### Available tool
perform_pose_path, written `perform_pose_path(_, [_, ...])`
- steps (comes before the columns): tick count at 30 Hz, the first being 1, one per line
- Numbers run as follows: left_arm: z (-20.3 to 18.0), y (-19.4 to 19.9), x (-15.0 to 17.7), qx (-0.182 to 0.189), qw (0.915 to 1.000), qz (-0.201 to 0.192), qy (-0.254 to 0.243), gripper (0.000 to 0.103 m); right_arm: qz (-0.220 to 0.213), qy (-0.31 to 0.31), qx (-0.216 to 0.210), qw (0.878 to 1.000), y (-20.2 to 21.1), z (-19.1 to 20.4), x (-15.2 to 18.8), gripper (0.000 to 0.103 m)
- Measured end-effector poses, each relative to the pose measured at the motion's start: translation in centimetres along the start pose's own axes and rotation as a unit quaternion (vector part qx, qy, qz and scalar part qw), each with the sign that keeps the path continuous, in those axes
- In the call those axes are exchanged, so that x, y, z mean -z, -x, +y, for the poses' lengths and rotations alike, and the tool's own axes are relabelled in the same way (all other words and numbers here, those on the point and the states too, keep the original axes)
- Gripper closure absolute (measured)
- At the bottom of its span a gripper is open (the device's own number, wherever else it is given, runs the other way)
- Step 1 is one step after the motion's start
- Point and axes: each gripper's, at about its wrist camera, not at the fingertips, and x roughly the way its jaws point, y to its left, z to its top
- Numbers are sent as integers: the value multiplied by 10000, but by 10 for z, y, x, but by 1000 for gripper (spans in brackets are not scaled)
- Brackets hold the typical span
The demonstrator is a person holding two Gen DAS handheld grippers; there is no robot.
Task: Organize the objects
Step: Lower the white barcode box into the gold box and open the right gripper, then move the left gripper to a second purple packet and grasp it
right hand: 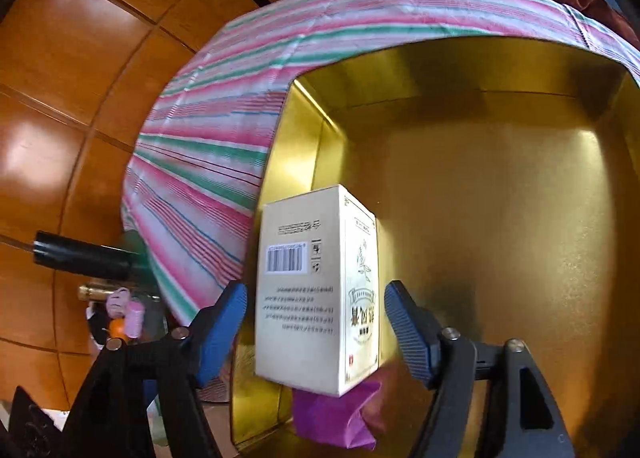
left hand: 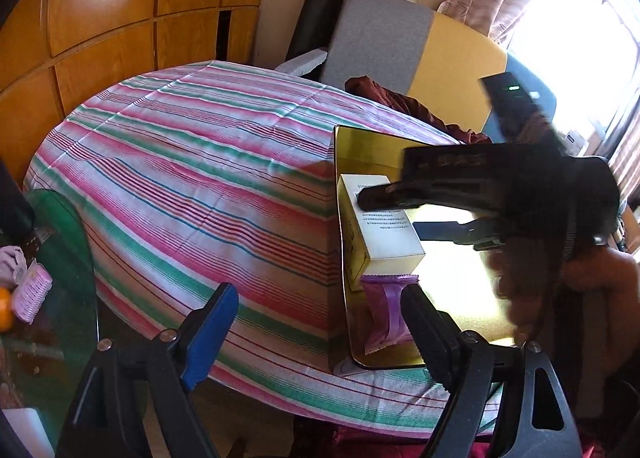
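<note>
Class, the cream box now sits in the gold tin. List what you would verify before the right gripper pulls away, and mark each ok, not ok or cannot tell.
1. Box inside the tin, against its left wall: ok.
2. Right gripper fingers clear of the box, a gap showing each side: ok.
3. Box resting flat: cannot tell; its near end lies over the purple packet.
4. Packet inside the tin: ok.
5. Left gripper open and holding nothing: ok.
6. Left gripper out of the right one's way back: cannot tell.
</note>
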Motion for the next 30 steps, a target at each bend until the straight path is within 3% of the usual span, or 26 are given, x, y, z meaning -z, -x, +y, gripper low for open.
perform_pose_path(6, [-8, 8, -2, -60, 9999, -116, -96, 18, -536, 491, 316, 9969, 48, -3, 16, 27])
perform_pose_path(11, [-22, 16, -4, -100, 9993, -255, -241, 16, -949, 978, 941, 9862, 80, -7, 36, 27])
perform_pose_path(17, [-48, 23, -3, -59, 9980, -326, -531, 15, -1288, 1153, 1349, 9757, 119, -35, 62, 25])
perform_pose_path(30, [-114, 22, 9, 183, 9900, -285, -1367, 12, -1859, 469, 1899, 9629, 194, -116, 97, 20])
